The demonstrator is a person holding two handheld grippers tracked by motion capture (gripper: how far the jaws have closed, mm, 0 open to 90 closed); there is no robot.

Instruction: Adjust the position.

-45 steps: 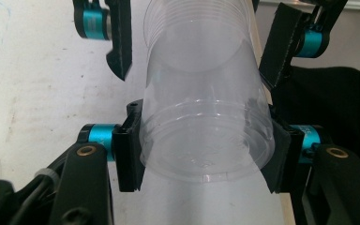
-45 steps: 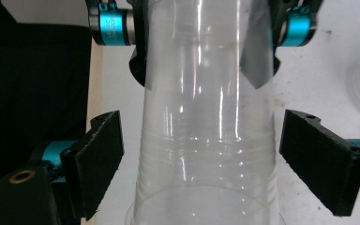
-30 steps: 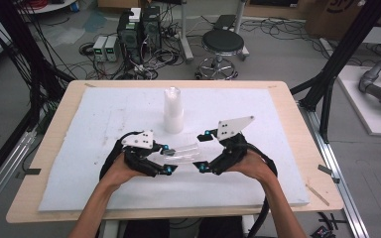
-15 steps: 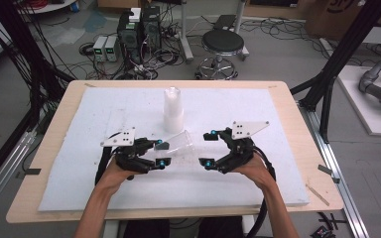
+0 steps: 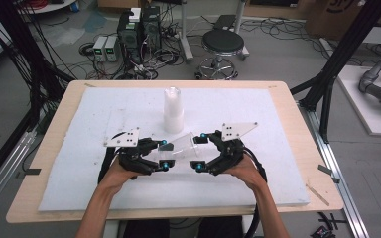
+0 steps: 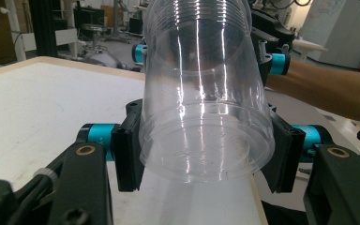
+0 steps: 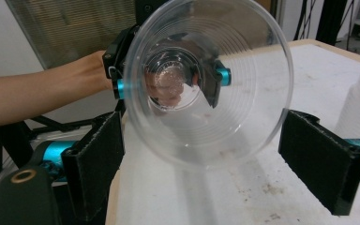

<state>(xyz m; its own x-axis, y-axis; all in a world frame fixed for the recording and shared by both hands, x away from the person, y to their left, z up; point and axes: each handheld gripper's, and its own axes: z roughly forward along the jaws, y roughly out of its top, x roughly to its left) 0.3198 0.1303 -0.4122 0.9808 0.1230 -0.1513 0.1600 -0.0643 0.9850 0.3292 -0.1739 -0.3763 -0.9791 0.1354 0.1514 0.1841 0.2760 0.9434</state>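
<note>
Clear cup handed between two tongs, just in front of the white cup stack

The left tongs (image 6: pixel 201 154) clamp the clear cup (image 5: pixel 182 145) at its base, its long axis lying level, mouth toward the right tongs (image 7: pixel 220 150), whose jaws stand open either side of the rim, not touching, above the bench (image 5: pixel 287 124) near the stack (image 5: pixel 172 109).

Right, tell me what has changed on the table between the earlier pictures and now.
The two tongs have drawn slightly apart and levelled out. The left tongs stay clamped on the base of the clear cup, which lies level between the hands. The right tongs stand open round its rim, pads clear of it. The white cup stack and white mat stayed as they were.
</note>
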